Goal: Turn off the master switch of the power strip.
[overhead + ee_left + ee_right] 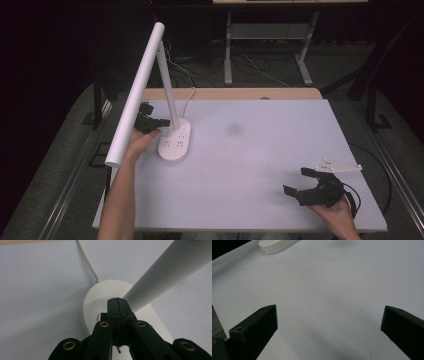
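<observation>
Right tool (299, 182): near right of the counter (260, 150), jaws spread wide, nothing between them; it rests idle, well apart from the lamp.
Left tool (162, 122): at the far left, jaws pressed fully together with nothing held; the closed tip sits over the lamp base (175, 141), just beside the foot of the upright stem (167, 82).
Lamp base: white, oval, lying on the far left of the counter, small marked buttons on its top face.
Step in hand: judging by the closed tip aimed at the base, a button press to switch the lamp.
Next move: likely a short, gentle push down onto one button, keeping clear of the stem.
Lamp head (135, 95): long white bar slanting out over the left edge.
Cord (187, 97): runs off the far side.
Count: two tools, one lamp, one cord.
</observation>
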Available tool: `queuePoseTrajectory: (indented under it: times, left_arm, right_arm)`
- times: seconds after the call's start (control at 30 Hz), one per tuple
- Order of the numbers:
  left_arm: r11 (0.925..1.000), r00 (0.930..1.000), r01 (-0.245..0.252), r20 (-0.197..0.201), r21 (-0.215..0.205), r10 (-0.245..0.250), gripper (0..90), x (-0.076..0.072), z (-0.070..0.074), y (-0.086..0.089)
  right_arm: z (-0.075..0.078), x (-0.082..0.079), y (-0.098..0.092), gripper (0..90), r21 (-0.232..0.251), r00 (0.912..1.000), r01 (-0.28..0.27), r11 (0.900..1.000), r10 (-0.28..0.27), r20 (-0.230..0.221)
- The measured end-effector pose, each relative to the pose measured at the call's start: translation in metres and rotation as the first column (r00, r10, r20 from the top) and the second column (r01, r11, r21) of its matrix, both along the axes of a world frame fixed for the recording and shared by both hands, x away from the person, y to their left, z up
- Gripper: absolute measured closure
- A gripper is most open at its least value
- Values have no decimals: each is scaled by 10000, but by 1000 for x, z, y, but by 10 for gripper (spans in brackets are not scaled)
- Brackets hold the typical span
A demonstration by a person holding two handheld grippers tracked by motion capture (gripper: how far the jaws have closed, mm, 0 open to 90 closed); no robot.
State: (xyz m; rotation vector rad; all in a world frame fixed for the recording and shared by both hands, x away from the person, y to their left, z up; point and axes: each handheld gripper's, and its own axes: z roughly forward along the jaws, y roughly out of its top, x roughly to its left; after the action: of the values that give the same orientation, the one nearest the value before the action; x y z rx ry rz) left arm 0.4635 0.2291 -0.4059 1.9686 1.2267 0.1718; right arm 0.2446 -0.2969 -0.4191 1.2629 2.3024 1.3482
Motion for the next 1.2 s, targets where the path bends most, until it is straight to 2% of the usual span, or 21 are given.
queuePoseTrajectory:
  times: [0.13, 0.27, 0.37, 0.47, 0.53, 0.73, 0.87, 1.03, 1.1, 1.2]
  left_arm:
    - [10000, 10000, -57, -25, -67, 57, 900, 1, -3, -2]
    - [9996, 9997, -236, -102, 164, 238, 900, 3, -6, -2]
    - [9988, 9988, -485, -95, 36, 486, 900, 3, -9, -2]
    - [9987, 9986, -509, -153, 46, 510, 900, 3, -12, -1]
    - [9983, 9982, -573, -161, -138, 571, 900, 3, -13, 1]
    - [9984, 9980, -517, -371, -237, 508, 900, 3, -15, 3]
    - [9953, 9966, -677, -523, -699, 641, 900, 4, -18, 6]
    - [9957, 9958, -756, -552, -538, 726, 900, 4, -17, 5]
    - [9944, 9944, -862, -670, -604, 822, 900, 5, -17, 5]
    - [9950, 9925, -948, -807, -305, 921, 900, 5, -14, 1]
  right_arm:
    - [-1, 0, 1, 2, -62, 10000, -60, 10000, 59, -10]
    - [-1, 0, 1, 3, -77, 10000, -83, 9999, 83, -13]
    - [-1, 0, 1, 3, -68, 9999, -125, 9999, 124, -97]
    - [-2, 1, 2, 3, -134, 9997, -188, 9997, 186, -138]
    - [-2, 1, 3, 3, -154, 9996, -223, 9996, 220, -157]
    - [-2, 2, 1, 3, -92, 9996, -241, 9997, 240, -160]
    - [-2, 1, 1, 3, -116, 9995, -279, 9995, 277, -160]
    - [-1, 1, 1, 3, -83, 9996, -271, 9996, 270, -128]
    - [-1, 1, 0, 3, -85, 9995, -277, 9996, 276, -122]
    - [0, 1, -1, 3, -38, 9996, -252, 9997, 251, -92]
